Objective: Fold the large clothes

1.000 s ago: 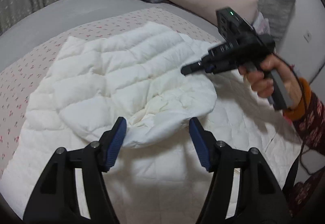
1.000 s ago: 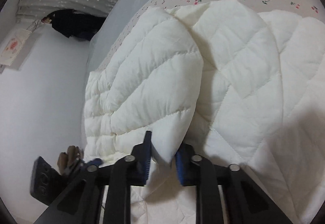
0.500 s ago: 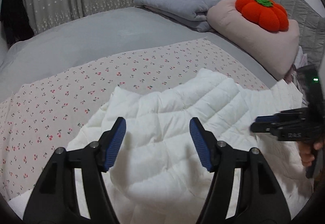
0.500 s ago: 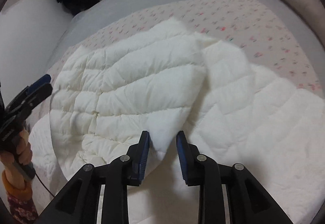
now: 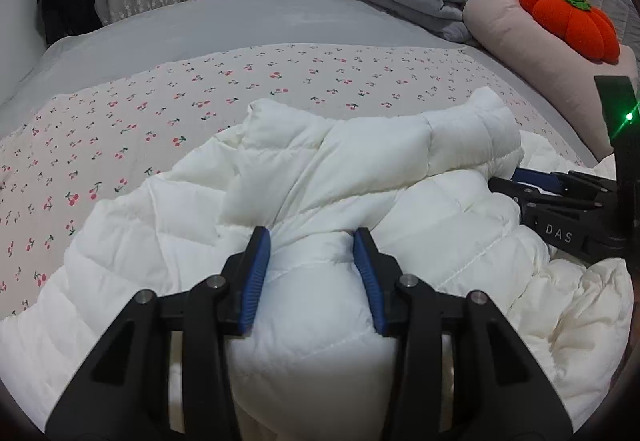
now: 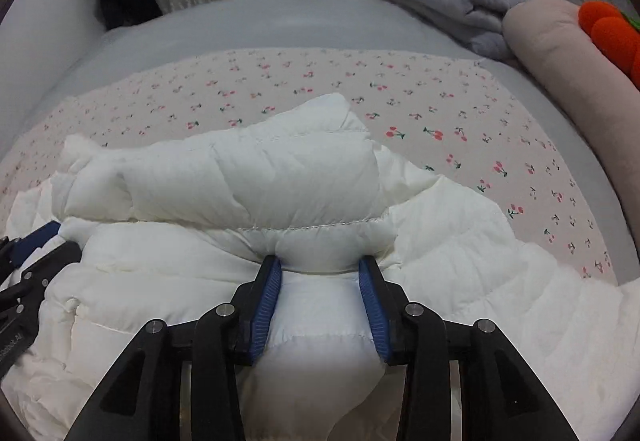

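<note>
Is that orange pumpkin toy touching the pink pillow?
Touching. In the left wrist view the pumpkin toy sits right on top of the pink pillow, with no gap under it.

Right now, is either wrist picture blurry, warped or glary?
Left wrist view: sharp, fisheye-bent bed edge, a green light flaring by the right gripper. Right wrist view: softer overall, the white jacket looks a bit washed out, dark vignette in the corners.
</note>
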{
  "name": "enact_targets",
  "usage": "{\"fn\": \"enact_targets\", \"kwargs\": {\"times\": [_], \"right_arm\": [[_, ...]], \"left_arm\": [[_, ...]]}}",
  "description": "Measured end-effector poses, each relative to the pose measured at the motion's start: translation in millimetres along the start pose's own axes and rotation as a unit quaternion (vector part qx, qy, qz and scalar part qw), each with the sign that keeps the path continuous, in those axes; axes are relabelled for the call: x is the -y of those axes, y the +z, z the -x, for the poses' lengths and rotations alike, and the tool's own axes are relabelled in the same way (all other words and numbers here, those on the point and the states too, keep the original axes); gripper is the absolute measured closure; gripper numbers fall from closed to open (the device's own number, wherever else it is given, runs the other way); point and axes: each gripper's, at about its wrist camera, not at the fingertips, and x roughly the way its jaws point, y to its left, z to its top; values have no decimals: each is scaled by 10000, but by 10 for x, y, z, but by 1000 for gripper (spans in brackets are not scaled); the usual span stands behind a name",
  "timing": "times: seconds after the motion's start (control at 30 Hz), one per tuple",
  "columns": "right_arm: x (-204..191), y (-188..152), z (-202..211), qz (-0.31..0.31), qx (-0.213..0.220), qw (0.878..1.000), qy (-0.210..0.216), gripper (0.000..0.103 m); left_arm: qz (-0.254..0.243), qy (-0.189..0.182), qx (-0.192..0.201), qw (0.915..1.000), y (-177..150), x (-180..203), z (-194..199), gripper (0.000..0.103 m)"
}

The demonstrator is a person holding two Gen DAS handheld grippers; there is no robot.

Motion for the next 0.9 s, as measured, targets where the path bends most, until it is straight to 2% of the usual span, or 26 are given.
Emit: {"fn": "enact_targets", "kwargs": {"times": [0.1, 0.2, 0.27, 0.37, 0.43, 0.5, 0.53, 0.57, 0.63, 0.7, 0.73, 0.77, 0.83, 0.9], "right_arm": [[14, 33, 138, 44, -51, 9999, 134, 60], [166, -8, 498, -225, 47, 9963, 825, 57], [172, -51, 711, -260, 186, 9928, 1159, 54], [74, -252, 922, -44, 126, 9886, 1498, 51], [-69, -375, 840, 131, -155, 9880, 1533, 51], [-210, -555, 563, 305, -670, 9892, 1265, 48], [-252, -624, 443, 362, -740, 9897, 1170, 48], [-304, -665, 440, 488, -561, 9916, 1055, 47], [-353, -649, 573, 650, -499, 9920, 955, 47], [-266, -626, 757, 460, -474, 9888, 1341, 45], [-190, -624, 870, 333, -424, 9868, 1527, 38], [-73, -631, 1009, 178, -332, 9855, 1653, 29], [147, -670, 1231, -93, -115, 9850, 1718, 18], [445, -743, 1403, -438, -8, 9840, 1727, 18]], "left_arm": [[115, 20, -94, 9999, 54, 20, 158, 57], [209, -371, 154, 9990, 19, 49, 531, 57], [35, -601, 285, 9978, -72, 145, 778, 56], [-318, -866, 92, 9957, -259, 345, 898, 56], [-520, -801, -264, 9951, -440, 473, 758, 56], [-537, -562, -596, 9952, -635, 560, 495, 54], [-665, -401, -459, 9959, -700, 624, 454, 54], [-764, -272, -439, 9957, -697, 673, 470, 54], [-690, -130, -616, 9956, -608, 723, 540, 53], [-481, -220, -619, 9967, -538, 708, 688, 49], [-422, -206, -535, 9975, -528, 695, 776, 41], [-387, -179, -424, 9982, -525, 691, 872, 38], [-402, -152, -237, 9988, -556, 713, 1058, 36], [-419, -158, -135, 9989, -599, 727, 1221, 34]]}}
